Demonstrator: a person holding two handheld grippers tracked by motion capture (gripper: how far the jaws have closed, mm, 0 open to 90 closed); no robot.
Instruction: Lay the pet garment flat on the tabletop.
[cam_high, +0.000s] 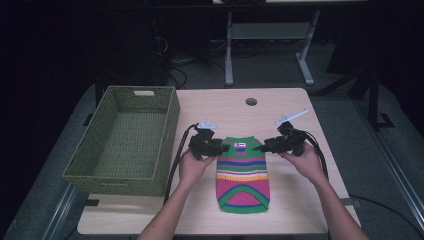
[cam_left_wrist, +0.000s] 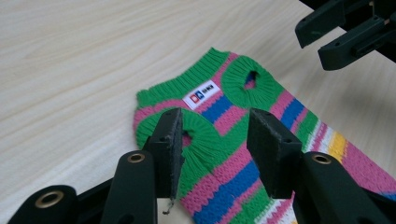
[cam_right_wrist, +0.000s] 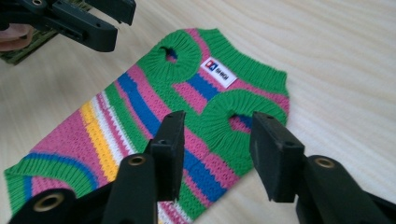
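1. Striped knitted sweater (cam_high: 243, 172): a small garment in green, pink, blue, yellow and white bands, lying flat on the wooden table (cam_high: 290, 210), to the right of the basket and apart from it.
2. Label (cam_left_wrist: 201, 94): a white patch sewn just below the sweater's green collar, between the two green-ribbed armholes; it bears a red-and-blue mark and dark lettering too small to read.
3. Left gripper (cam_high: 221, 148): at the sweater's collar end, on the basket side. Its jaws stand partly open over one ribbed armhole, pads not pressing the knit.
4. Right gripper (cam_high: 263, 146): at the same collar end, on the side away from the basket. Its jaws are likewise partly open above the other armhole, holding nothing.
5. Green woven basket (cam_high: 167, 137): the landmark, at the table's left edge.
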